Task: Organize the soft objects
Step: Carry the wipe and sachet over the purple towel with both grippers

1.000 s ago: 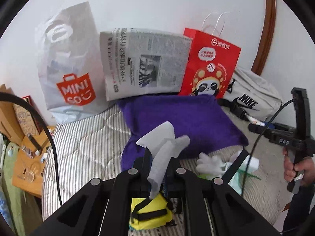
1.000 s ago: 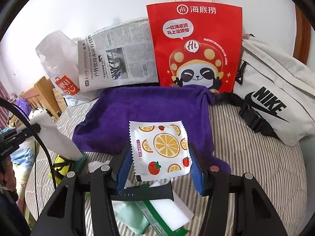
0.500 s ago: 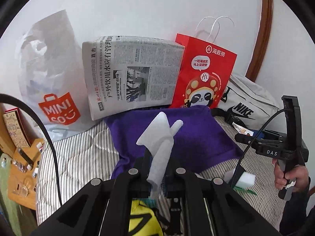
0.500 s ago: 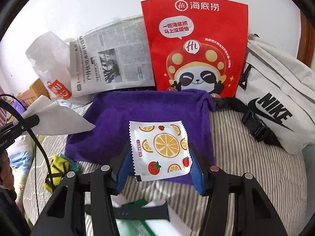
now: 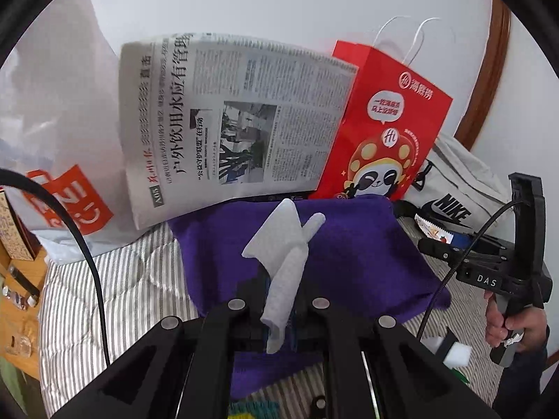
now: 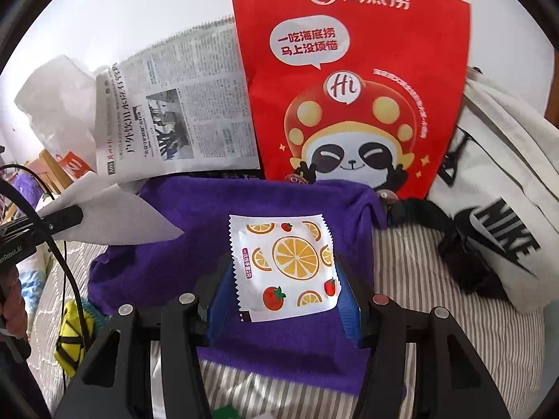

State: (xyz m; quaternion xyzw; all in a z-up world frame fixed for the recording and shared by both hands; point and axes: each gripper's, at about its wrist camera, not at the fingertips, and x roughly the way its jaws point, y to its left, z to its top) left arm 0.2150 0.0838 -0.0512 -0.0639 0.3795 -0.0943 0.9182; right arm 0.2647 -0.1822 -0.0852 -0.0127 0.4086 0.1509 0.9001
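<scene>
My left gripper (image 5: 279,300) is shut on a white tissue (image 5: 283,255) that sticks up from its jaws, held above the purple towel (image 5: 349,251) spread on the striped bed. My right gripper (image 6: 284,279) is shut on a white packet printed with oranges and strawberries (image 6: 284,262), its blue pads pressing both side edges, also over the purple towel (image 6: 195,241). In the right wrist view the left gripper (image 6: 75,214) shows at the left with the tissue (image 6: 115,216). The right gripper (image 5: 433,244) appears at the right edge of the left wrist view, a hand on its handle.
Against the wall lean a white Miniso bag (image 5: 52,132), a folded newspaper (image 5: 227,122), a red panda paper bag (image 6: 349,87) and a grey Nike bag (image 6: 499,188). A yellow pouch (image 6: 71,335) lies left of the towel. A wooden stand (image 5: 17,279) is beside the bed.
Both grippers have moved forward toward the wall, and the towel now lies under them. The items near the bed's front have slid toward or out of the bottom of view. Both grips are unchanged.
</scene>
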